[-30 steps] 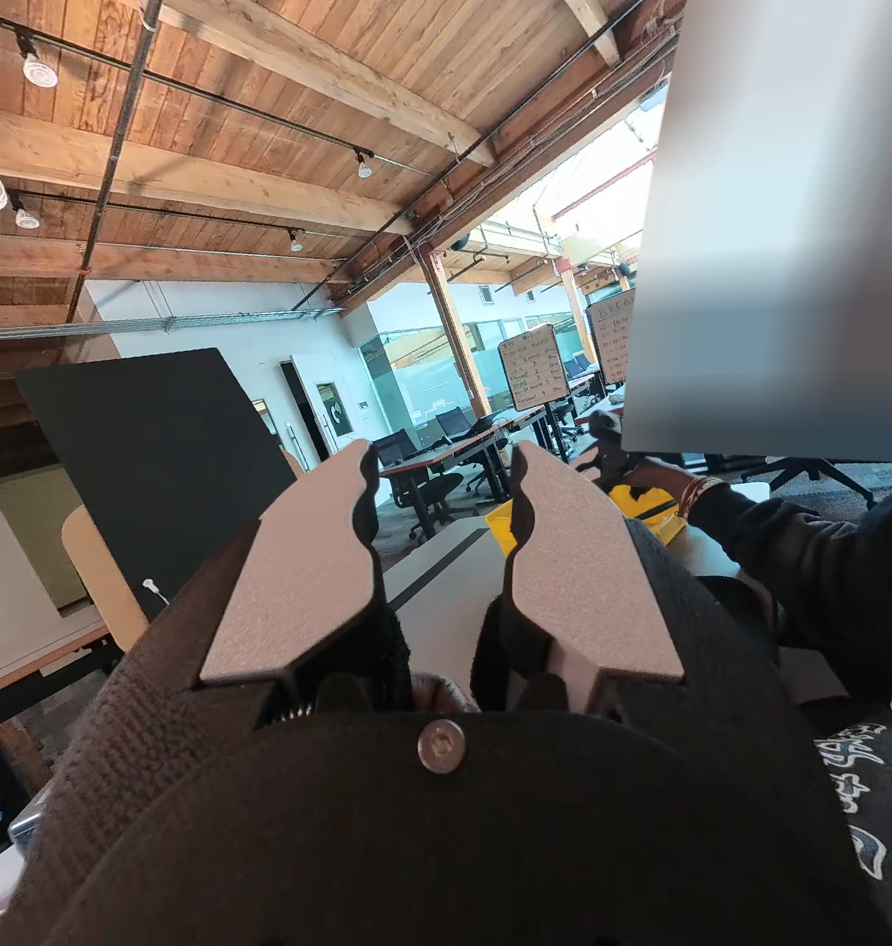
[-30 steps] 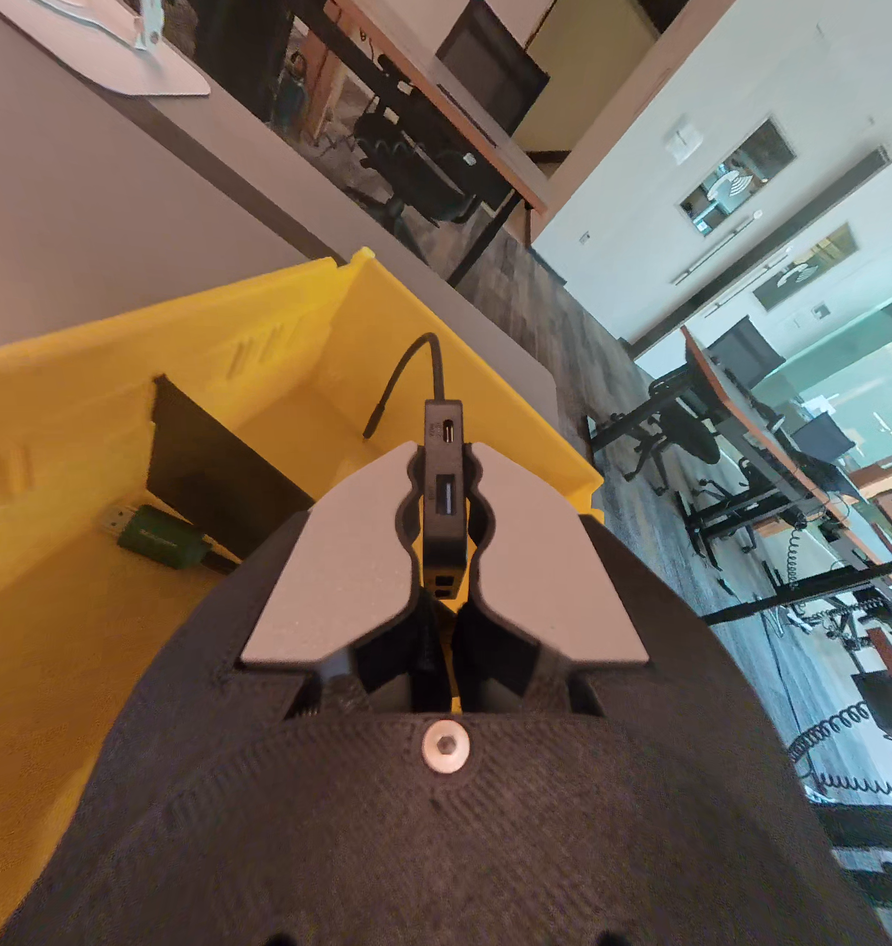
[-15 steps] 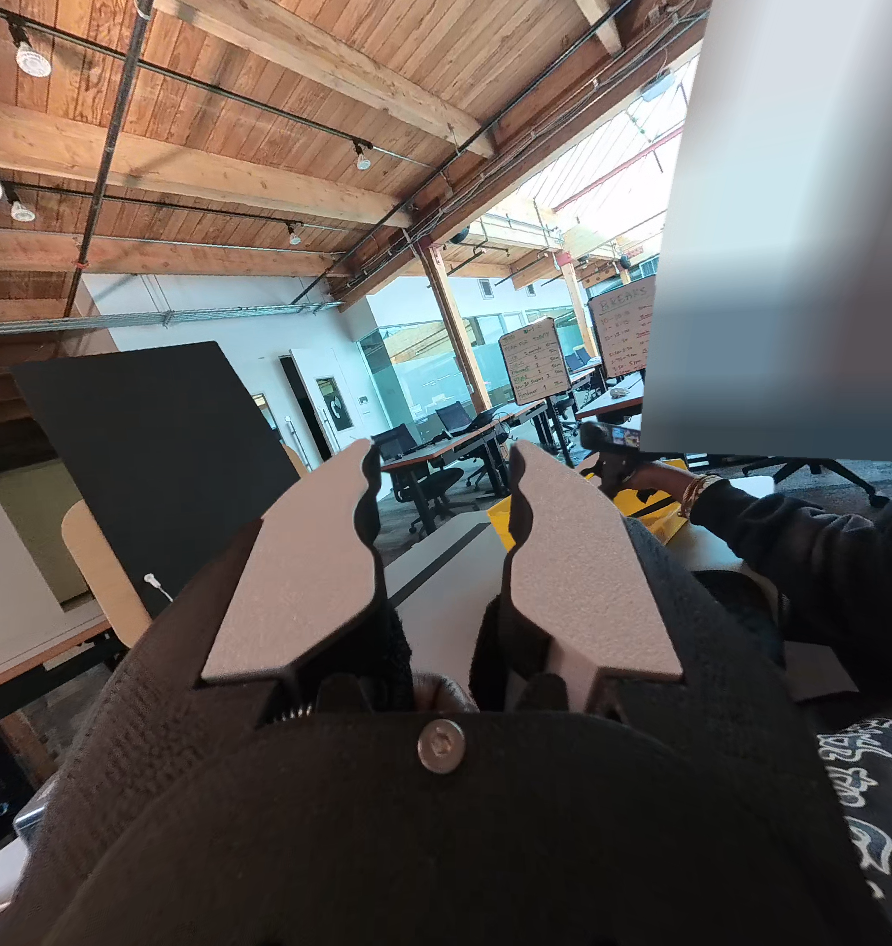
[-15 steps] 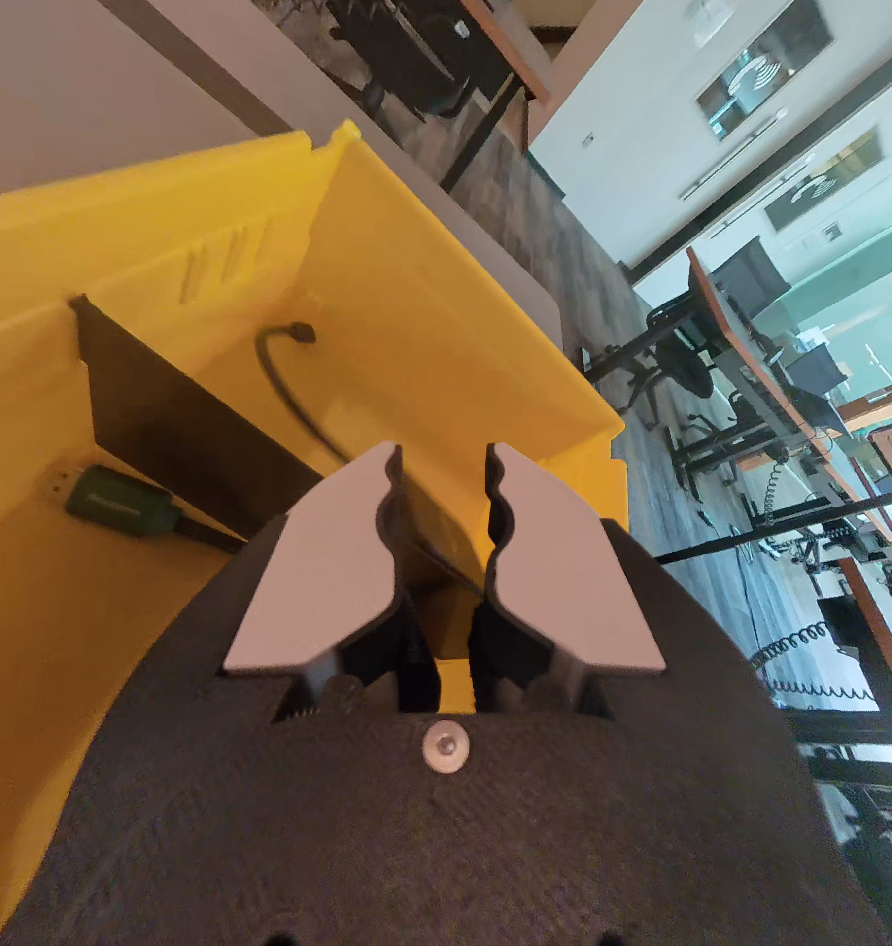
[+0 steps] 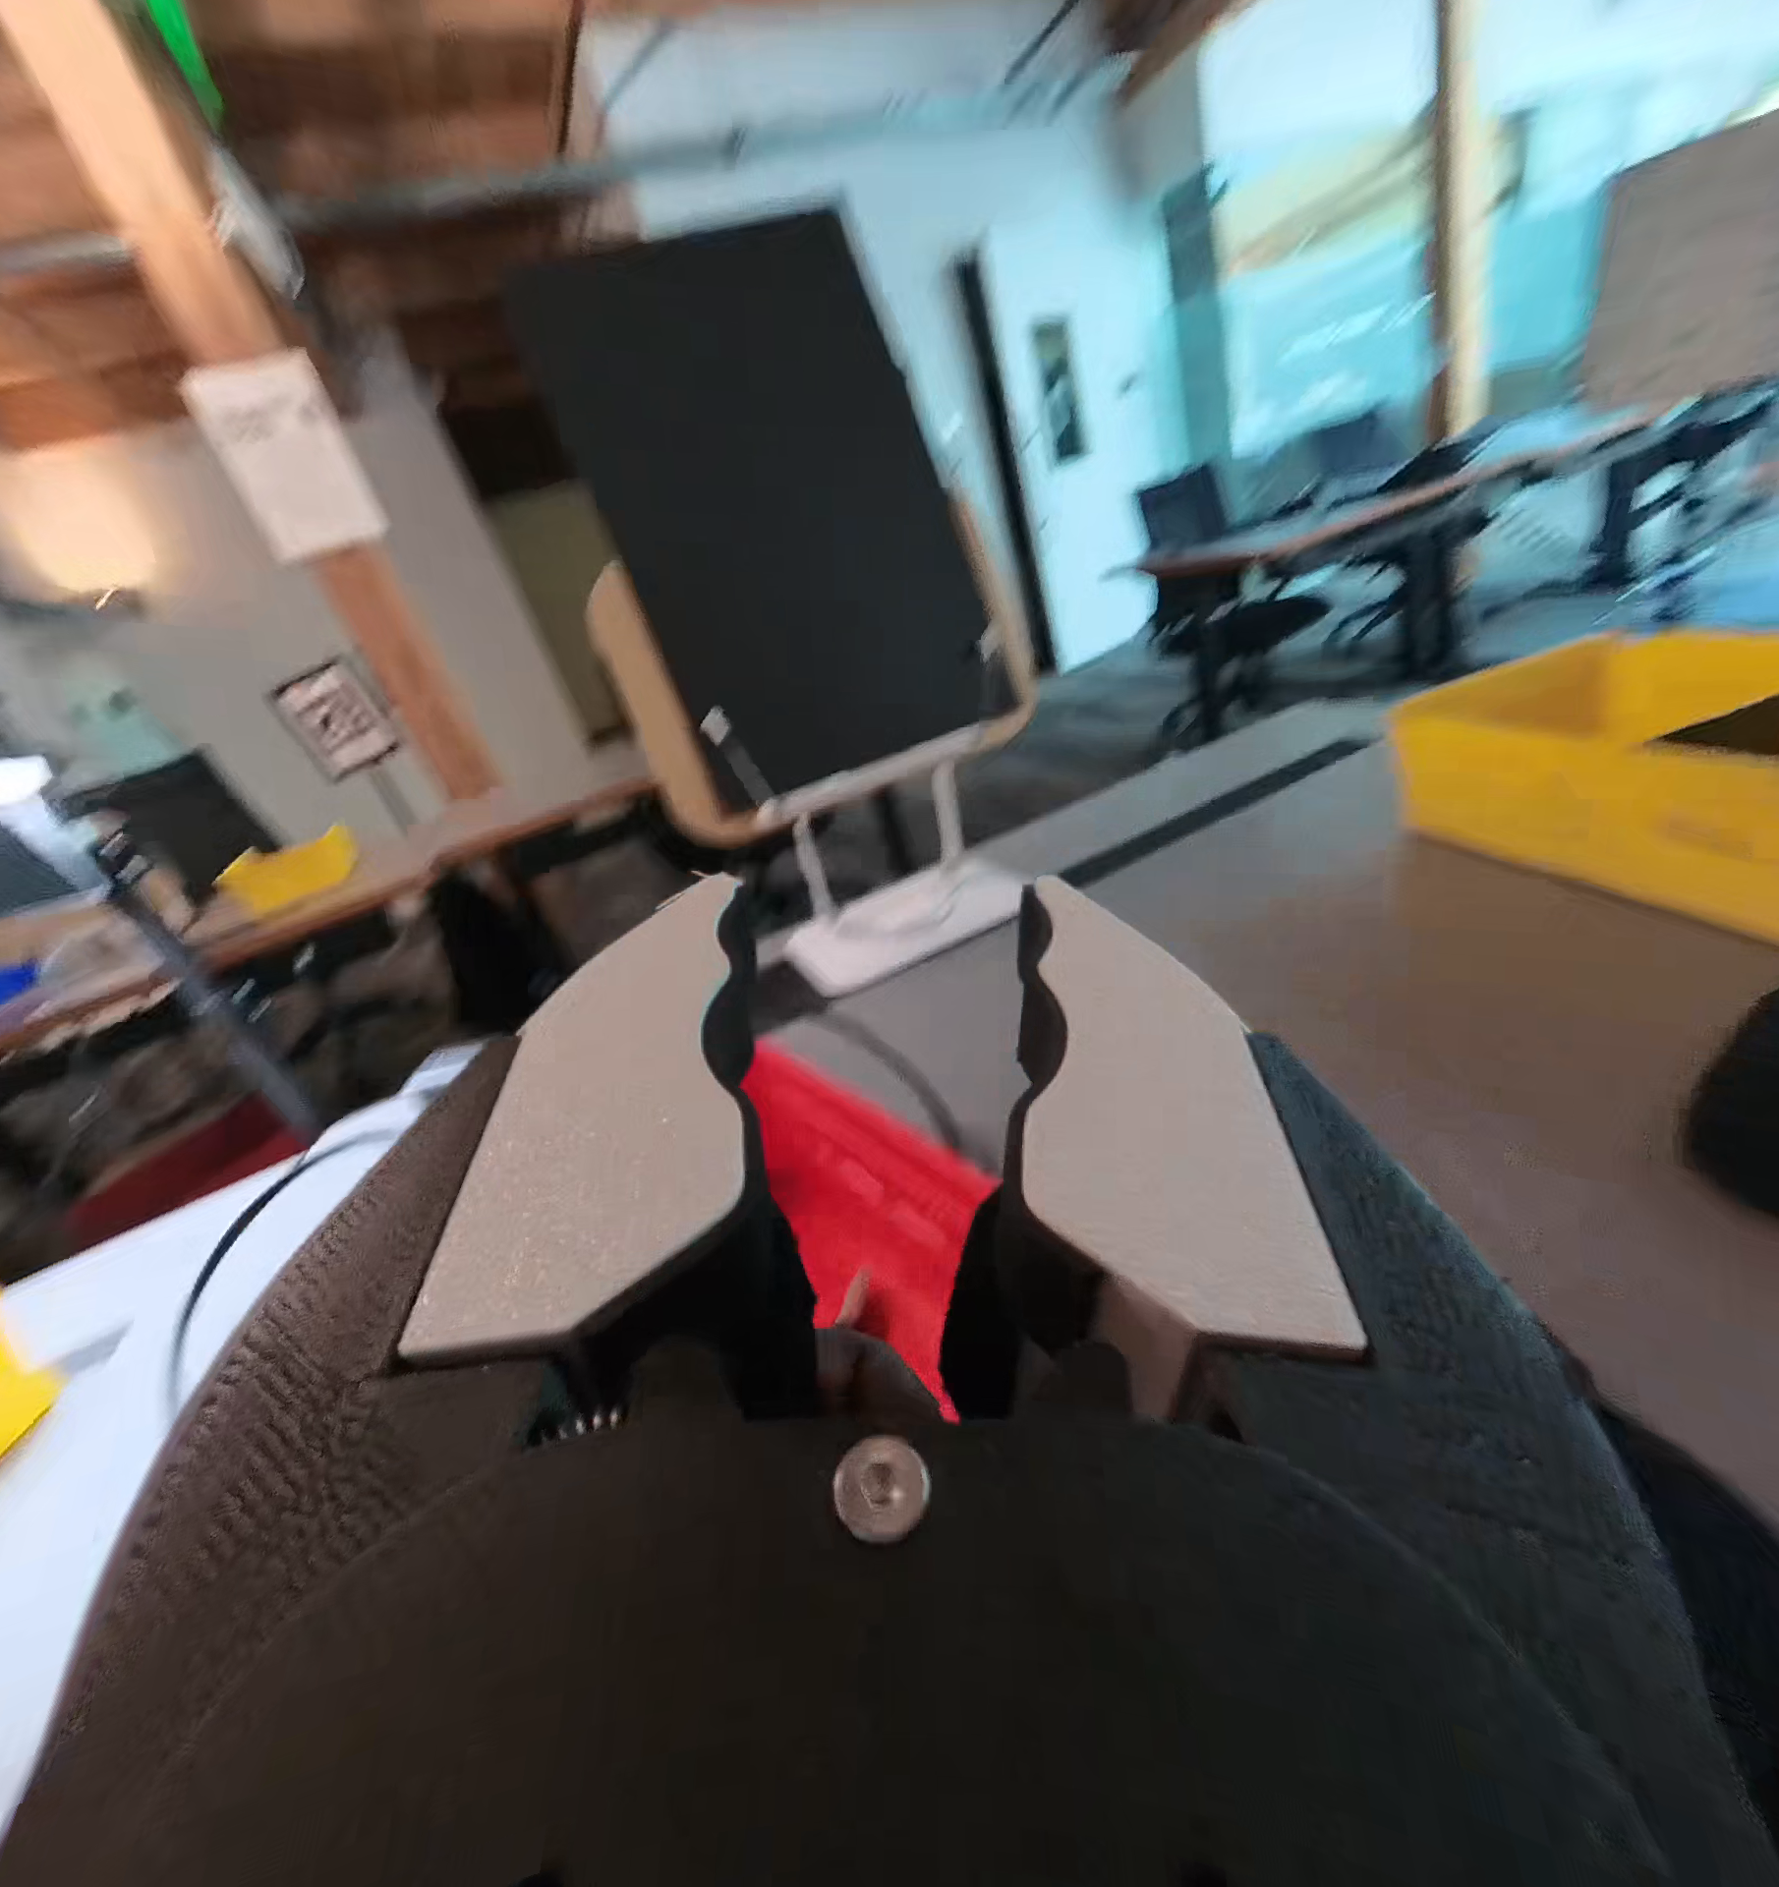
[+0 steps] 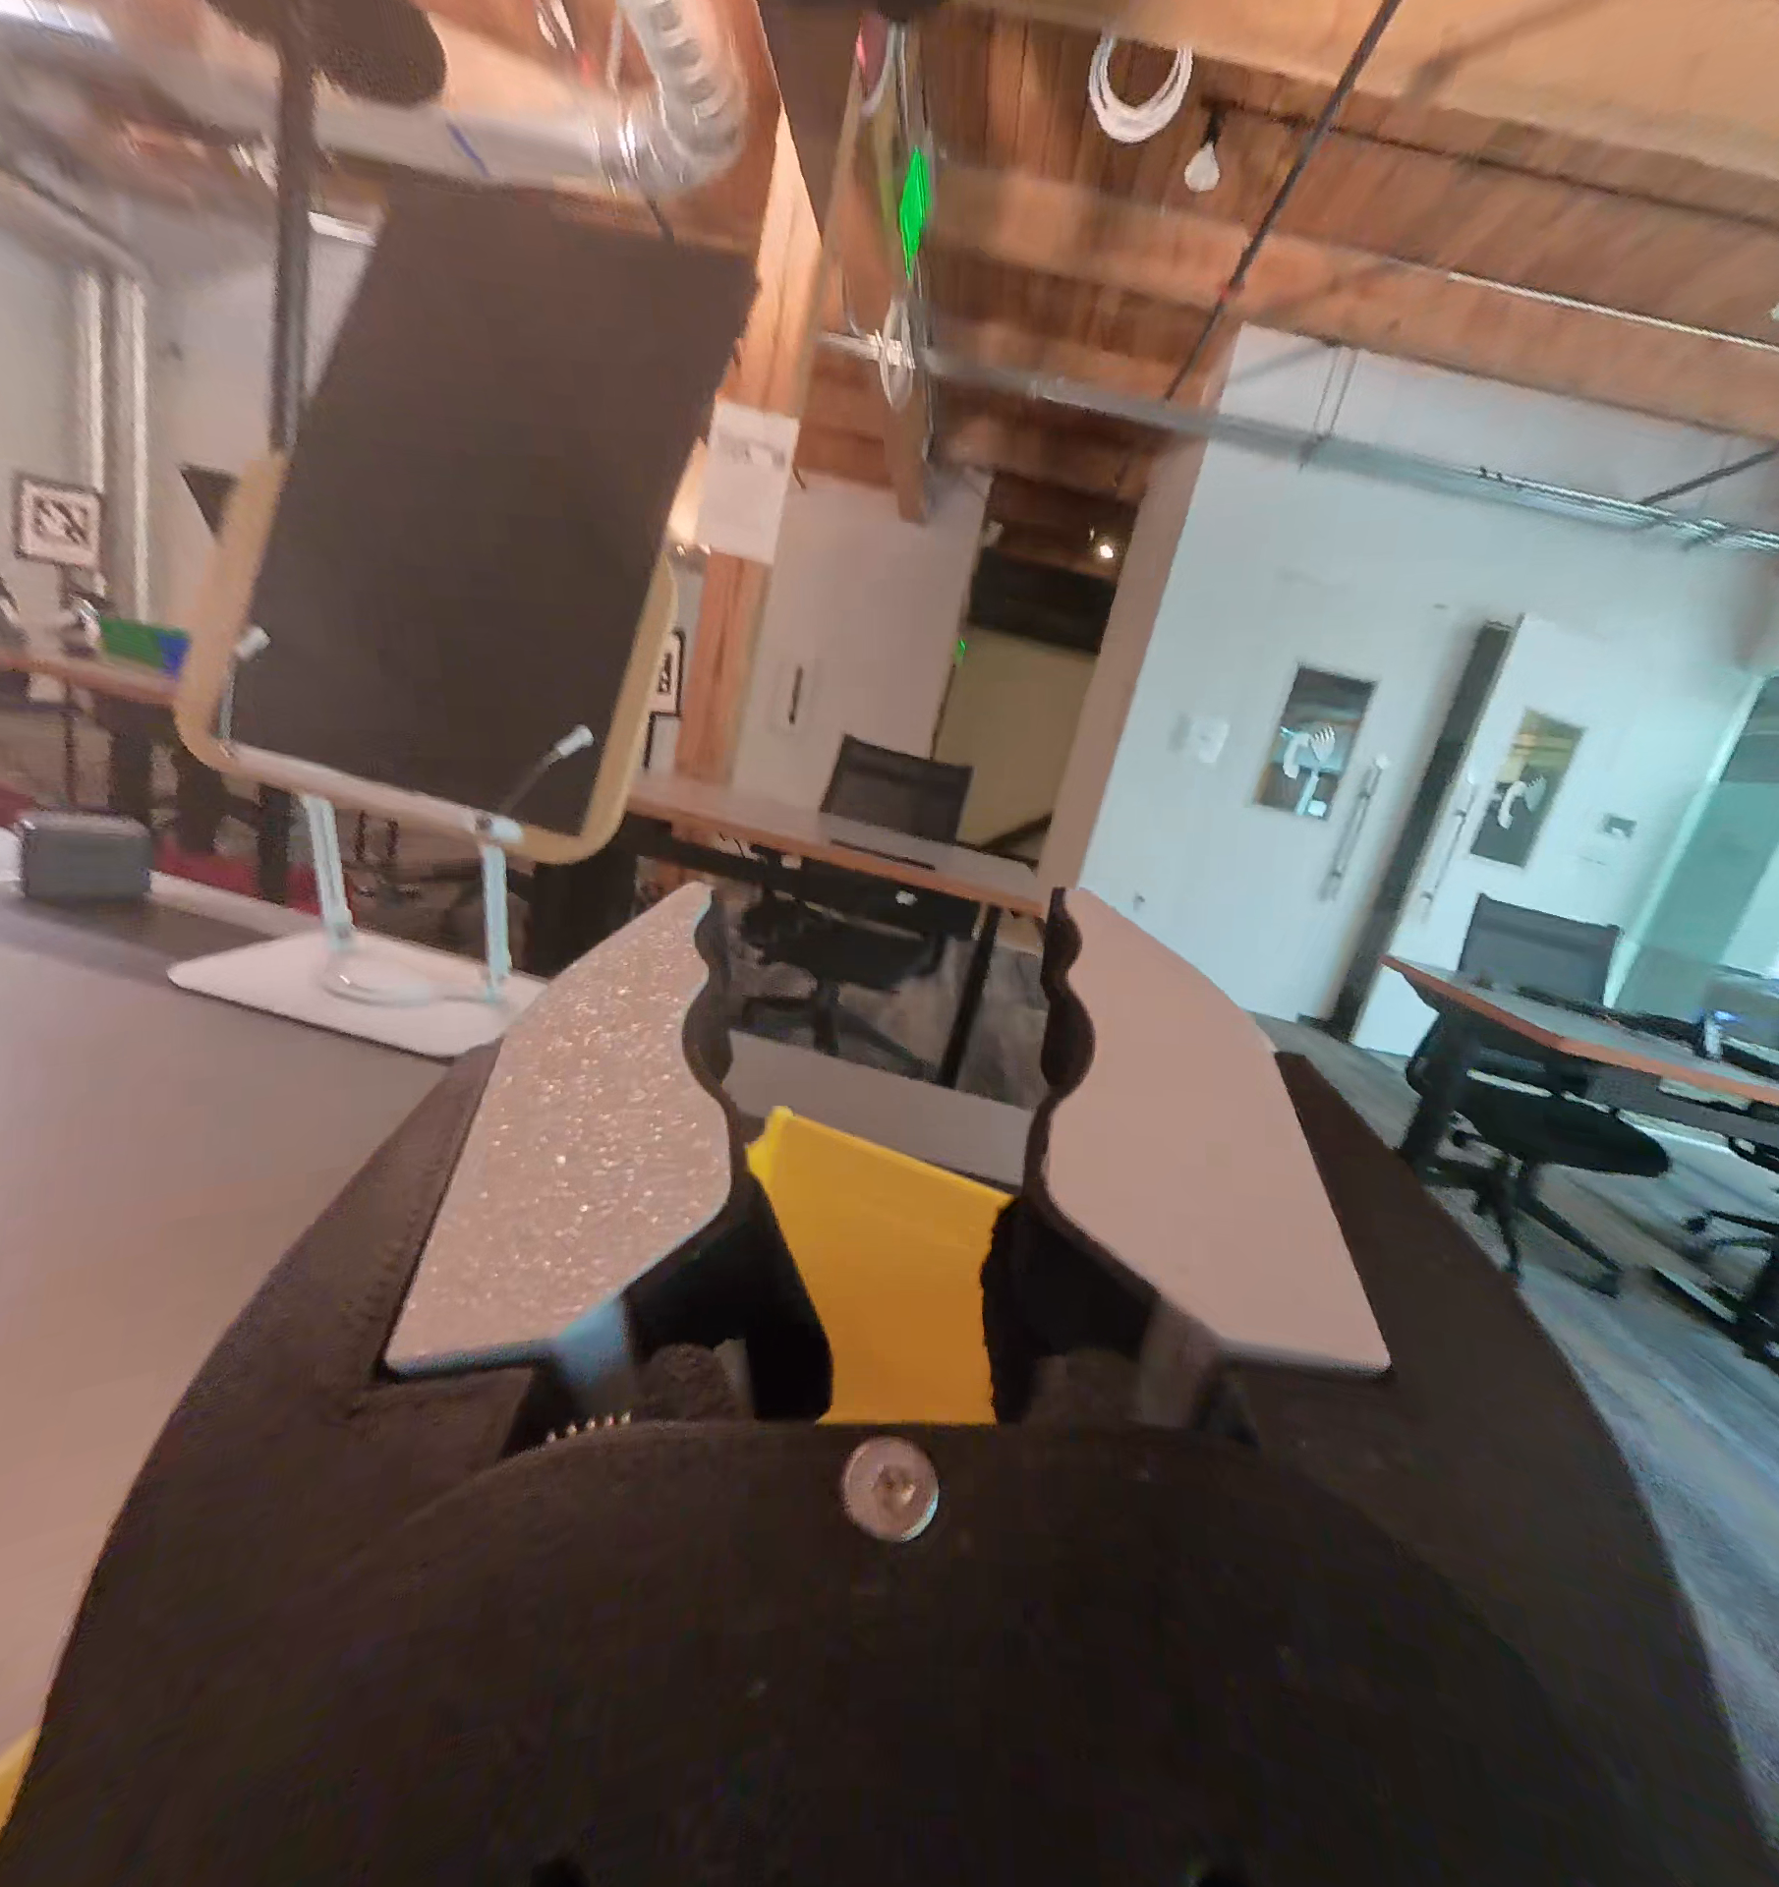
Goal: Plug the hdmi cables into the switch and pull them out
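My left gripper (image 5: pixel 880 904) is open and empty, above a red bin (image 5: pixel 865 1164) at the near left of the grey table (image 5: pixel 1376 980). A yellow bin (image 5: pixel 1621 776) stands at the far right of that table. My right gripper (image 6: pixel 880 914) is open and empty, just above the same yellow bin, whose rim (image 6: pixel 865 1174) shows between its fingers. The switch and the hdmi cables are out of sight in both views. A thin black cable (image 5: pixel 242 1236) curves over a white surface at the left.
A black panel on a white stand (image 5: pixel 763 531) stands at the table's far edge; it also shows in the right wrist view (image 6: pixel 457 531). A dark rounded object (image 5: pixel 1764 1103) lies at the right. A grey box (image 6: pixel 84 856) sits far left. Desks and chairs fill the room behind.
My right gripper let go of the switch over the yellow bin, opened, then lifted and tilted up out of the bin. My left gripper swung down and left toward the table; its view is blurred.
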Demonstrator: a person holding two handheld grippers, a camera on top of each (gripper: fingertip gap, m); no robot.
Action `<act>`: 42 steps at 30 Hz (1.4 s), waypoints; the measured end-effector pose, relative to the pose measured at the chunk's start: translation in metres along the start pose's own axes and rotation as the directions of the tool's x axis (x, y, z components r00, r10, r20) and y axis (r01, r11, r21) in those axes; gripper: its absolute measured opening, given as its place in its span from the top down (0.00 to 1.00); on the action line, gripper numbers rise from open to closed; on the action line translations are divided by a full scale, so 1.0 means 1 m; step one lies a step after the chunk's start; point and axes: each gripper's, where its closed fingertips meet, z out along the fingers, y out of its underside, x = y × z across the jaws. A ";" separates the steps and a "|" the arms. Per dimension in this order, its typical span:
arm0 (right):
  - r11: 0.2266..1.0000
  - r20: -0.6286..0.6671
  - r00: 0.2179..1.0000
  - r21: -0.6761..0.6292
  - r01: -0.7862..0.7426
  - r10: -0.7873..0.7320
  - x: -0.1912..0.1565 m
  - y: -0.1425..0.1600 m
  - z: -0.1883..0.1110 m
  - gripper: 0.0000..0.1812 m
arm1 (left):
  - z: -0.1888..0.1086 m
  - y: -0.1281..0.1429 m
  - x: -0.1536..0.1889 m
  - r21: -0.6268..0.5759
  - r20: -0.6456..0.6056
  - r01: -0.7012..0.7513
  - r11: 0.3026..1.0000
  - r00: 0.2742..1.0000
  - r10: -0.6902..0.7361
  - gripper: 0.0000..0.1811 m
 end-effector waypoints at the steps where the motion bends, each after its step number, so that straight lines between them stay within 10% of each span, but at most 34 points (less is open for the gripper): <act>1: 1.000 0.009 1.000 0.023 -0.009 0.009 -0.002 -0.008 -0.002 0.67 | 0.001 0.014 -0.011 -0.072 0.053 -0.007 0.997 0.999 0.011 0.72; 6: 0.988 0.056 0.997 0.147 -0.052 0.045 -0.015 -0.047 -0.011 0.65 | 0.009 0.081 -0.041 -0.376 0.163 0.067 0.924 0.987 -0.006 0.65; 11: 0.972 0.089 0.996 0.230 -0.039 0.019 -0.031 -0.081 -0.026 0.64 | 0.017 0.169 -0.067 -0.682 0.280 0.185 0.708 0.960 0.019 0.56; 23: 0.918 0.046 0.999 0.396 -0.002 -0.018 -0.039 -0.131 -0.053 0.66 | 0.017 0.280 -0.119 -0.959 0.207 0.059 0.275 0.813 0.545 0.66; 27: 0.916 0.055 0.998 0.400 0.018 -0.044 -0.047 -0.135 -0.055 0.66 | 0.022 0.250 -0.128 -0.919 0.267 0.003 0.395 0.743 0.614 0.84; 34: 0.912 0.070 0.997 0.410 0.009 -0.041 -0.053 -0.139 -0.056 0.67 | 0.022 0.166 -0.132 -0.804 0.391 -0.127 0.581 0.624 0.677 0.88; 42: 0.901 0.380 0.925 0.407 -0.147 -0.020 -0.120 -0.151 -0.056 0.73 | 0.000 0.019 -0.100 -0.641 0.625 -0.452 0.620 0.163 0.764 0.88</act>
